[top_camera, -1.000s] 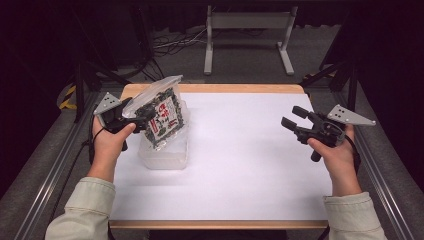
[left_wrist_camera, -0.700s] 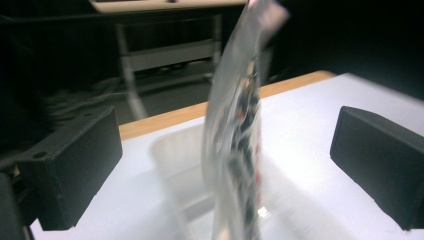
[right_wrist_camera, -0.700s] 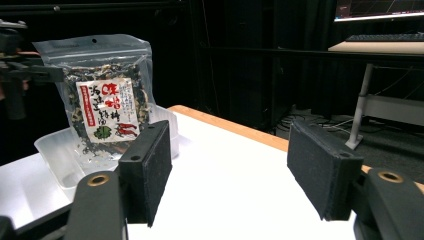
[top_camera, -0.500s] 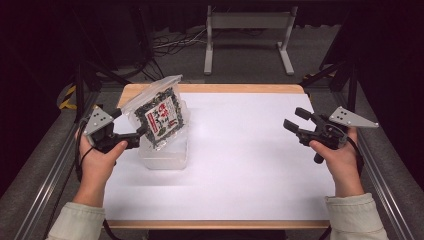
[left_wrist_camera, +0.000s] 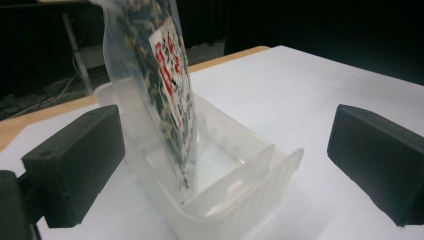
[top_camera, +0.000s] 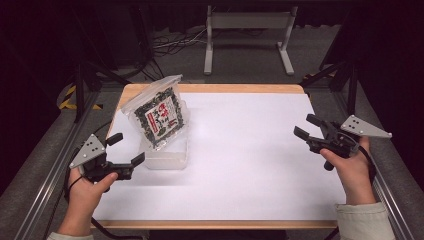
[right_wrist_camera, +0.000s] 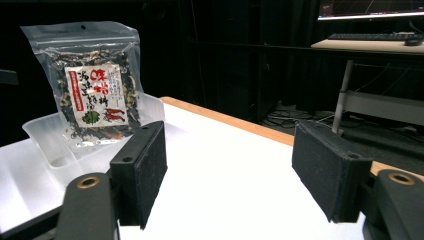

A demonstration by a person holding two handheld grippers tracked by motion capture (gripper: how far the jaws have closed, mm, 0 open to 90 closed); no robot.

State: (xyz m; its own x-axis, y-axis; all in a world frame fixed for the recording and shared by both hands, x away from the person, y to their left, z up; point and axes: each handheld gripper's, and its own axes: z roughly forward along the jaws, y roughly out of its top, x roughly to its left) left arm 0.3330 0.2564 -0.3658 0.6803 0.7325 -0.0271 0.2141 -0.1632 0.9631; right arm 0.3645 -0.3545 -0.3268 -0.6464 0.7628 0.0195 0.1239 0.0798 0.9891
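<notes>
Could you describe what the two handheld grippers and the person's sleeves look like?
Both the left gripper and the right gripper are black, each with two blocky, flat-faced jaws and a grey three-cornered plate on top bearing small dark dots. A black cable trails from each. The person wears pale, cream-coloured sleeves.

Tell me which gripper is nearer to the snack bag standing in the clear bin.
Left. The left gripper sits just beside the clear bin holding the snack bag, jaws open toward it. The right gripper is far across the table, open.
</notes>
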